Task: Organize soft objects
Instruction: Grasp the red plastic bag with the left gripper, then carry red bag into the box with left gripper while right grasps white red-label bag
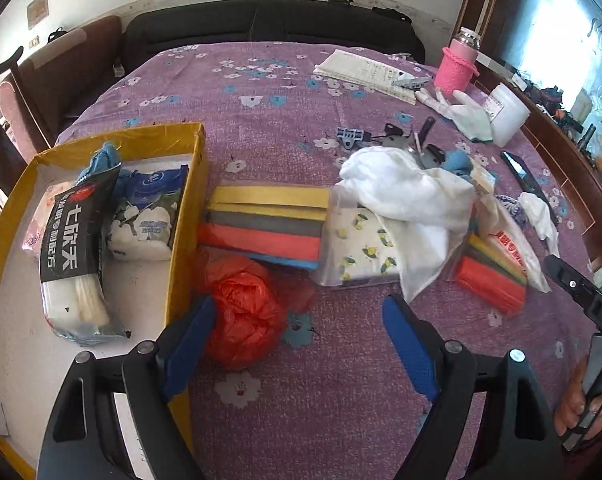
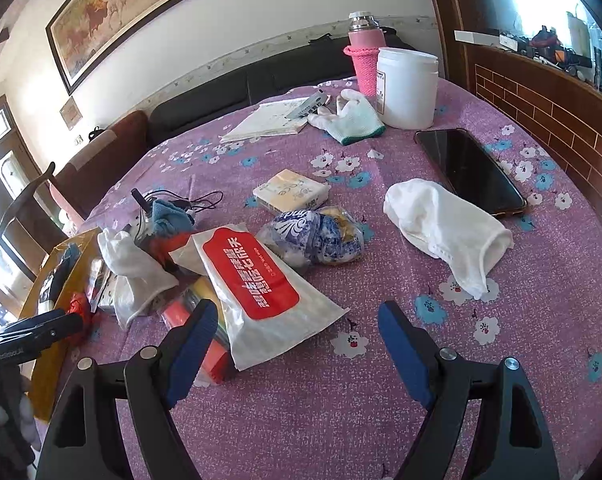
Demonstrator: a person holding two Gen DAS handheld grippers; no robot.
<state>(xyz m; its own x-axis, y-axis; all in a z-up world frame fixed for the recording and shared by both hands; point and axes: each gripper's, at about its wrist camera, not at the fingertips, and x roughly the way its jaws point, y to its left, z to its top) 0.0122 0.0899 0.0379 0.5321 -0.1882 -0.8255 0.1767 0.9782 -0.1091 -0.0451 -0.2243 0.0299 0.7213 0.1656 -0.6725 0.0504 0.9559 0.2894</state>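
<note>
You held both tongs wide open and empty. Your left tongs hung over the red plastic bag, which lay on the worktop touching the yellow box, likely because that box already gathered tissue packs. Your right tongs hovered beside the wet-wipe pouch, with the white sock apart to its right. The soft things remained scattered, probably awaiting the box.

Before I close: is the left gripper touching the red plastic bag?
Cannot tell. In the left wrist view one finger overlaps the red plastic bag; no gap or contact shows.
</note>
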